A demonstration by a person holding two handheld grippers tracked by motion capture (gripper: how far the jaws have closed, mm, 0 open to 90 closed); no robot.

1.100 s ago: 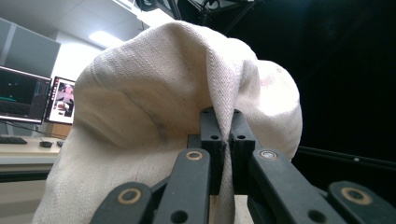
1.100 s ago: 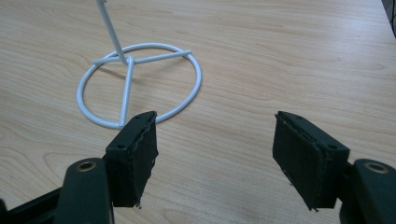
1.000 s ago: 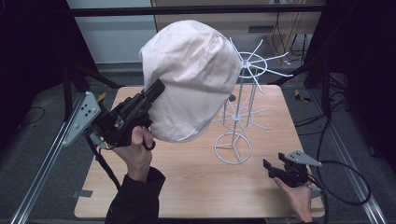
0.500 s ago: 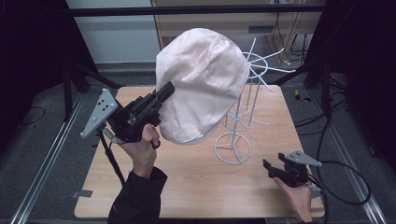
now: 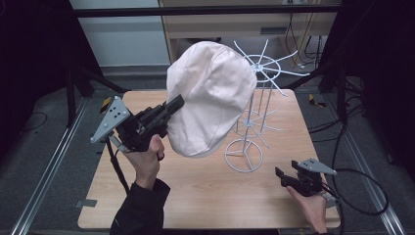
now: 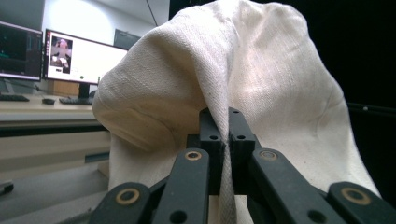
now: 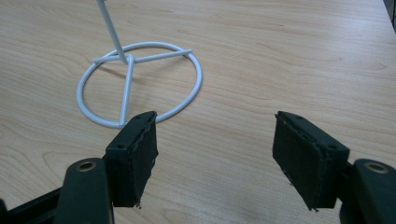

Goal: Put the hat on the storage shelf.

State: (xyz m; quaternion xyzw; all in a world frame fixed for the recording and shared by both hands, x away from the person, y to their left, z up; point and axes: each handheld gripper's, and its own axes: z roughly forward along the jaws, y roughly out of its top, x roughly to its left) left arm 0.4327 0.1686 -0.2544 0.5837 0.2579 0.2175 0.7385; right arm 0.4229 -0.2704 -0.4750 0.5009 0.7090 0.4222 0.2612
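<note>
A cream fabric cap point(image 5: 208, 95) hangs in the air above the table's middle, held by its edge. My left gripper point(image 5: 177, 103) is shut on the cap; in the left gripper view the jaws pinch a fold of the cloth point(image 6: 224, 140) and the cap point(image 6: 233, 74) bulges beyond them. A white wire hat stand point(image 5: 254, 103) rises just right of the cap, its ring base point(image 5: 243, 155) on the wood and its spoked top point(image 5: 263, 62) partly behind the cap. My right gripper point(image 5: 280, 175) rests open near the table's front right, its jaws apart with nothing between them point(image 7: 215, 154), facing the ring base point(image 7: 140, 84).
The wooden table point(image 5: 205, 196) has bare room in front of and left of the stand. Metal rails point(image 5: 46, 176) run along both sides on the dark floor. A desk with lit monitors point(image 6: 74, 58) stands behind the cap in the left gripper view.
My left gripper has carried the cap to the right and a little lower, closer to the stand's top. The right gripper has stayed put.
</note>
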